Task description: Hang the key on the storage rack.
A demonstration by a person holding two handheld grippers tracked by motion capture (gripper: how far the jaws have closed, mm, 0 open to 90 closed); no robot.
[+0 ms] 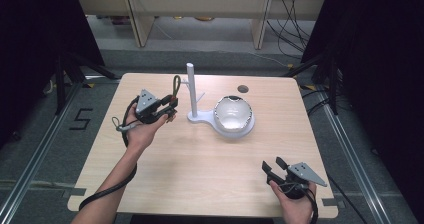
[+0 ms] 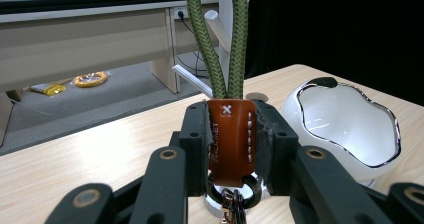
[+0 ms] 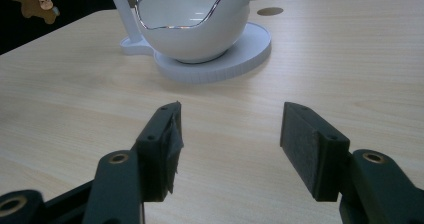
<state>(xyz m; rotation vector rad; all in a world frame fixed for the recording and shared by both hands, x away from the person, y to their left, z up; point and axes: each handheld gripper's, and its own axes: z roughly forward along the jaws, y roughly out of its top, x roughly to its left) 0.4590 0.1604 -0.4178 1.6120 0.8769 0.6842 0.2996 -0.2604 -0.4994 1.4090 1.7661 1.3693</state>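
Two black jaws of the left gripper (image 2: 231,144) fill the bottom of the left gripper view, clenched on the brown leather tab of a keychain with an olive-green braided cord loop (image 2: 224,44). That loop rises to the top centre of the frame, and a metal ring (image 2: 235,194) hangs below the tab. In the high view this gripper (image 1: 172,109) sits left of centre, holding the loop upright just beside the white plastic stand with a tall post and short side peg (image 1: 192,86). Right of the post, on the stand's round base, rests a glossy white egg-shaped bowl with a wavy chrome rim (image 1: 233,113).

At lower right of the high view, the right gripper (image 1: 272,170) rests low over the pale wooden table (image 1: 200,164), jaws spread wide and holding nothing; its own view shows bare tabletop between the pads (image 3: 307,144).

Judging by the pose, the step is hanging the loop on the peg. Done well, that means keeping the loop open and upright, threading it over the peg's tip, then lowering before letting go.

Hard to make out: the peg's tip is thin and pale in the high view, the loop's top is cut off in the left gripper view, and whatever hangs from the ring is cropped by the frame edge
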